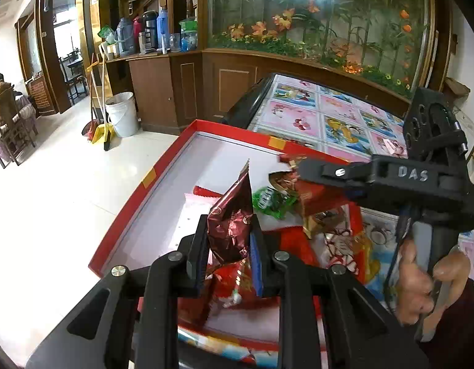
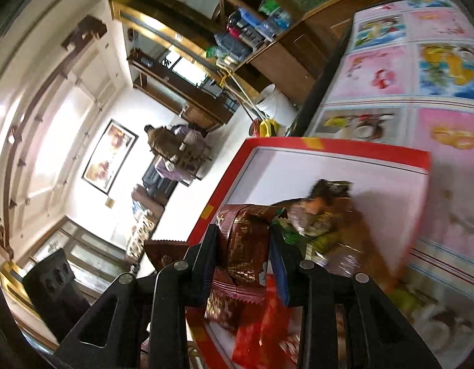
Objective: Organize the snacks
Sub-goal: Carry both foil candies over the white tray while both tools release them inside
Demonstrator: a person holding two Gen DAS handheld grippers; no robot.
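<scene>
White floor tiles (image 1: 61, 190) and a wooden cabinet (image 1: 163, 92) filled the left of the scene, with a white bucket (image 1: 122, 113) and a yellow dustpan (image 1: 101, 132) standing near the cabinet's foot. Beside them, a table under a cartoon-print cloth (image 1: 338, 117) carried a red-rimmed box lid (image 1: 135, 203) with a white floor, where a loose pile of snacks (image 1: 301, 196) lay, a green wrapper (image 1: 269, 201) among them.

Over the lid's near end, the left gripper (image 1: 229, 246) was pinching a dark maroon packet (image 1: 232, 215), holding it upright above the red packets below. Further right, the right gripper (image 2: 246, 258) was clamped on a brown packet with gold lettering (image 2: 246, 240), also above the lid; from the left camera its black fingers (image 1: 323, 172) reached across the pile, with the person's hand (image 1: 421, 283) on the handle at the far right.

Both tools appeared to be mid-carry, each with one snack lifted out of the heap, the sorting far from finished. Next, each packet would need a clear spot on the lid's bare white floor before the grip was let go.
</scene>
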